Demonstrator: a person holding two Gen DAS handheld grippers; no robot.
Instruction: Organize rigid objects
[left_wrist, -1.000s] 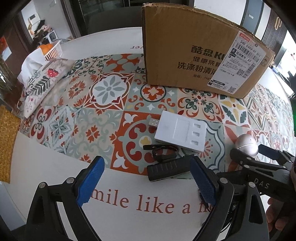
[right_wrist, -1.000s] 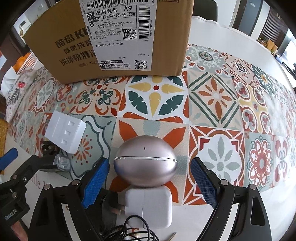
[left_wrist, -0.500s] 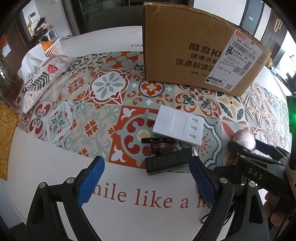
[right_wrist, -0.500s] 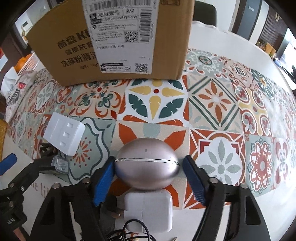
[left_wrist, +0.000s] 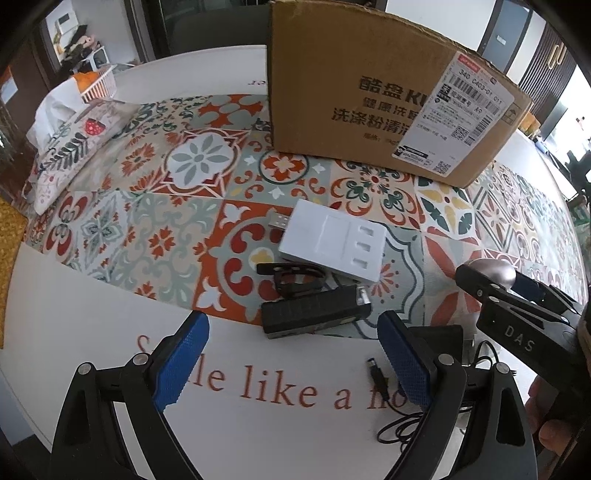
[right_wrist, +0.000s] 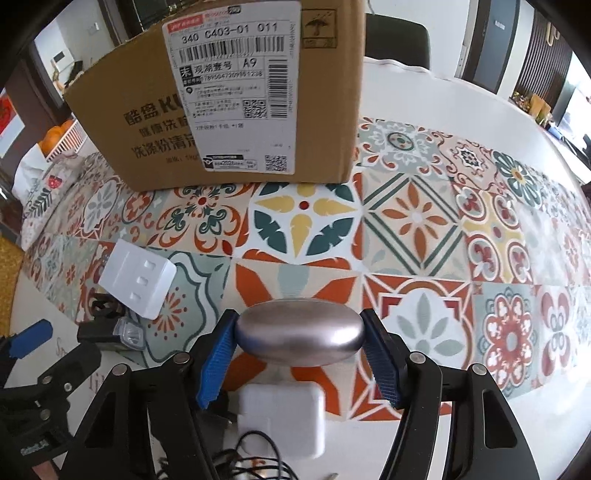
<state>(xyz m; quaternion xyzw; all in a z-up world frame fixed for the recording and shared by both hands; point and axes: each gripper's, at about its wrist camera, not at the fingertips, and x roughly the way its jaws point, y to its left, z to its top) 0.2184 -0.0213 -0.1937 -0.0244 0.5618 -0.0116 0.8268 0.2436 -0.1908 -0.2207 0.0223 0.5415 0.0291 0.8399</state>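
My right gripper (right_wrist: 299, 360) is shut on a metallic egg-shaped case (right_wrist: 300, 339), held just above the table; it also shows in the left wrist view (left_wrist: 493, 271). My left gripper (left_wrist: 291, 363) is open and empty over the table's front edge. Just beyond it lie a black bike light (left_wrist: 316, 316) with a black strap (left_wrist: 291, 275) and a white USB hub (left_wrist: 334, 240). A large cardboard box (right_wrist: 229, 99) stands at the back. A white power adapter (right_wrist: 282, 419) with a black cable lies under my right gripper.
A patterned tile mat (left_wrist: 147, 206) covers the white round table (left_wrist: 74, 314). A floral tissue pouch (left_wrist: 70, 147) and a white basket with oranges (left_wrist: 94, 83) sit at the far left. A loose cable plug (left_wrist: 376, 373) lies near my left gripper's right finger.
My right gripper closed on the egg-shaped case and lifted it slightly. My left gripper drew back a little and stayed open.
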